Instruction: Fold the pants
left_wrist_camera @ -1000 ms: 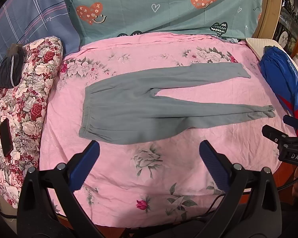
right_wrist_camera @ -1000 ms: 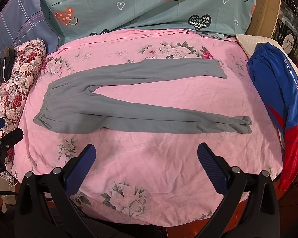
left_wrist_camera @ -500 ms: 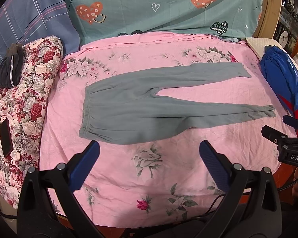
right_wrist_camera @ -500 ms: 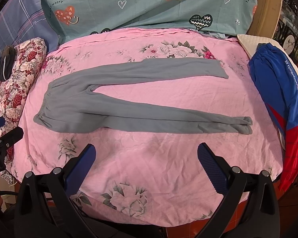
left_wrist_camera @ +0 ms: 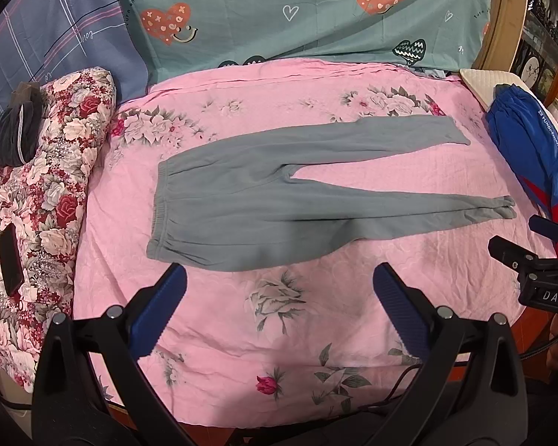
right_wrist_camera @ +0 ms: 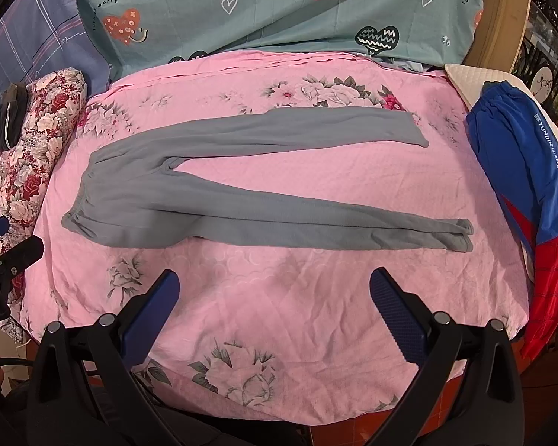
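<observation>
Grey pants (left_wrist_camera: 264, 200) lengthwise left-right, waistband left

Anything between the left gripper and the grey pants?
Nothing but bare pink floral sheet between the open left gripper and the near edge of the grey pants, seen in the left wrist view.

Grey pants (left_wrist_camera: 264, 204) on pink floral sheet (left_wrist_camera: 286, 334); teal heart-print pillow (left_wrist_camera: 297, 11).

Our left claw (left_wrist_camera: 279, 290) had black angular arms with silver screws and ribbed dark-blue pads (left_wrist_camera: 398, 308). Our right claw (right_wrist_camera: 273, 293) matched it; in the left view its body bore white "DAS" lettering.
</observation>
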A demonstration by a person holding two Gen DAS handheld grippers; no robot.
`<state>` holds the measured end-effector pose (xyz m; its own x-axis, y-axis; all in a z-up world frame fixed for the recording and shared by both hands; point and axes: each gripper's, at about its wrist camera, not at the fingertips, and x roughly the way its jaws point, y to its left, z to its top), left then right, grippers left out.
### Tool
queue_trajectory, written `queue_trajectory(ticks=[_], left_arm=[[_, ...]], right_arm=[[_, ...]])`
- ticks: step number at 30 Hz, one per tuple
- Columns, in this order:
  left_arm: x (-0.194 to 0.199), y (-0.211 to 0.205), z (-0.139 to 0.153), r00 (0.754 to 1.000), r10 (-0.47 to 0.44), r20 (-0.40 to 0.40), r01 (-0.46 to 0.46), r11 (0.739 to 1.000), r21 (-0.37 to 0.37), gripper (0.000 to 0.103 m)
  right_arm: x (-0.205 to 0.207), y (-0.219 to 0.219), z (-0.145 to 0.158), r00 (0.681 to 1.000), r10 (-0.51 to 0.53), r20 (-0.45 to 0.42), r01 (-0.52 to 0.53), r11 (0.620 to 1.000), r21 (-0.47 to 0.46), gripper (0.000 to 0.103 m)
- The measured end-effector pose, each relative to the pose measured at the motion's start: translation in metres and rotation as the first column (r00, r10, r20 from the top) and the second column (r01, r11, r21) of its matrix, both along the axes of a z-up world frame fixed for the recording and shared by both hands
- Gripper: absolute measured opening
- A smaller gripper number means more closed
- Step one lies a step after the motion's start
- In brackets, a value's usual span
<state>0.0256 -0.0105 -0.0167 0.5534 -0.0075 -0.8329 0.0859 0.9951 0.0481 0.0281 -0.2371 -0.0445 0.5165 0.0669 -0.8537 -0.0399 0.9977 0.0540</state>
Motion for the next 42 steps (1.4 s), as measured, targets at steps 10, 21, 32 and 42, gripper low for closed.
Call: queue_trajectory(ticks=[10, 21, 32, 42], left_arm=[[0.006, 0.011, -0.008, 1.0, 0.003, -0.018, -0.003, 1.0, -0.001, 0.101], [0.038, 0.176, -0.082, 0.944, 0.299, -0.139, -0.289, 0.953, 0.088, 0.099], [0.104, 0.22, -0.154, 0.942, 0.17, -0.291, -0.219, 0.965, -0.144, 0.08], [0.113, 0.209, -0.18, 0.953, 0.033, -0.3, -0.109, 0.965, -0.239, 0.021]], right_arm=[[0.006, 0.004, -0.002, 1.0, 0.003, -0.017, -0.003, 1.0, -0.002, 0.102], [0.019, 0.097, -0.033, 0.935, 0.348, 0.07, -0.348, 0.937, -0.007, 0.093], [0.056, 0.263, -0.105, 0.715, 0.695, 0.075, -0.69, 0.719, -0.076, 0.071], [0.074, 0.279, -0.136, 0.771, 0.636, -0.034, -0.637, 0.77, -0.045, 0.004]])
